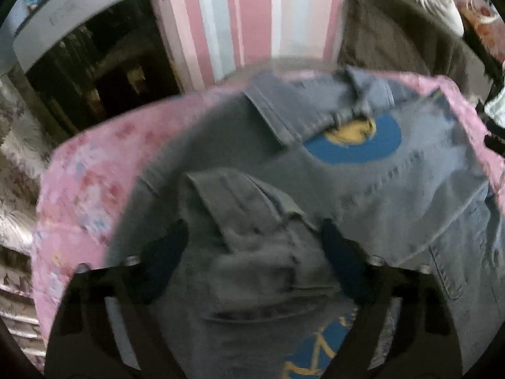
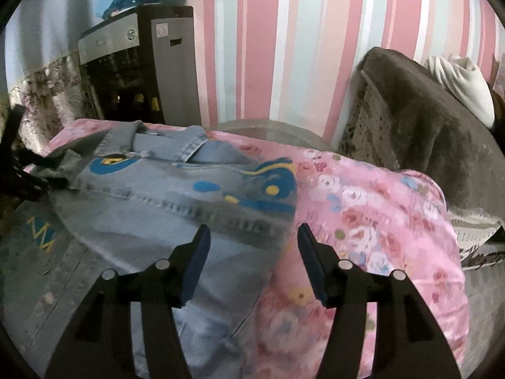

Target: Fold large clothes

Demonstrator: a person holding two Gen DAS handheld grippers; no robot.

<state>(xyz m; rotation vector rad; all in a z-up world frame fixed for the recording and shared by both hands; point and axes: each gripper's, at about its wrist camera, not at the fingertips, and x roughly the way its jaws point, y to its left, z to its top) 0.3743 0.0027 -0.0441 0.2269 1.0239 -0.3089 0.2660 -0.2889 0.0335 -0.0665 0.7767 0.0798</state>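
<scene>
Hovering both grippers [image 1: 252,246] [image 2: 254,252], jaws released, over half-folded jacket [image 2: 176,202] on quilt [image 2: 363,221]; needing fresh edge grip next.

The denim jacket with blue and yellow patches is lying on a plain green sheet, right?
Not quite: the denim jacket with blue and yellow patches lies on a pink flowered sheet, not a plain green one. The right wrist view shows it best.

The denim jacket [image 2: 151,208] looks coarse, matt and faded, with flat printed patches. The floral bed cover [image 2: 363,208] under it has a smooth, faintly shiny weave. The brown blanket [image 2: 435,132] appears plush and fuzzy.
</scene>
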